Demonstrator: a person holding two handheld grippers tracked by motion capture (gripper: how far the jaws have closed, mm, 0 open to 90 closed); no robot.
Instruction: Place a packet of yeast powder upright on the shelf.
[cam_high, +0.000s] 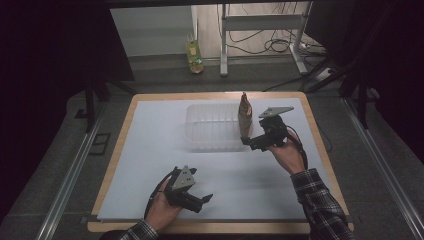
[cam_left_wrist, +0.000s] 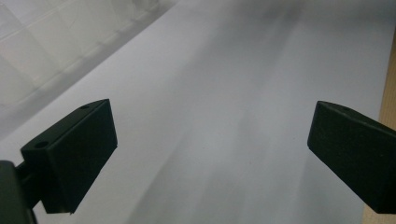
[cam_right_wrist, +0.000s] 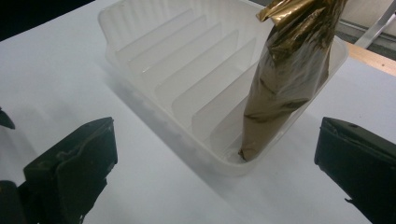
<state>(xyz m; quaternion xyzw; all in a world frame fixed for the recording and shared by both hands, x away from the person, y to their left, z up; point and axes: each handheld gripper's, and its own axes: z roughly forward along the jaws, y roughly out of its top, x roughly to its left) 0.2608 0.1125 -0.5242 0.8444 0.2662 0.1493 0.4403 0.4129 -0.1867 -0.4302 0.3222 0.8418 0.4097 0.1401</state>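
Note:
A clear plastic tray (cam_high: 212, 127) with ribbed dividers sits on the white sheet near the table's far middle. A shiny brown-gold packet (cam_high: 244, 117) stands upright in the tray's right end slot (cam_right_wrist: 289, 70). My right gripper (cam_high: 248, 142) hovers just right of and in front of the tray (cam_right_wrist: 154, 60), open, its jaws spread with nothing between them and the packet just ahead. My left gripper (cam_high: 202, 200) is low near the front edge, open and empty over bare sheet (cam_left_wrist: 210, 116).
The white sheet (cam_high: 150, 165) covers a wooden table (cam_high: 112, 165) whose edge shows at right in the left gripper view. Beyond the table lie a bottle (cam_high: 194, 56) on the floor, a metal frame (cam_high: 260, 22) and cables.

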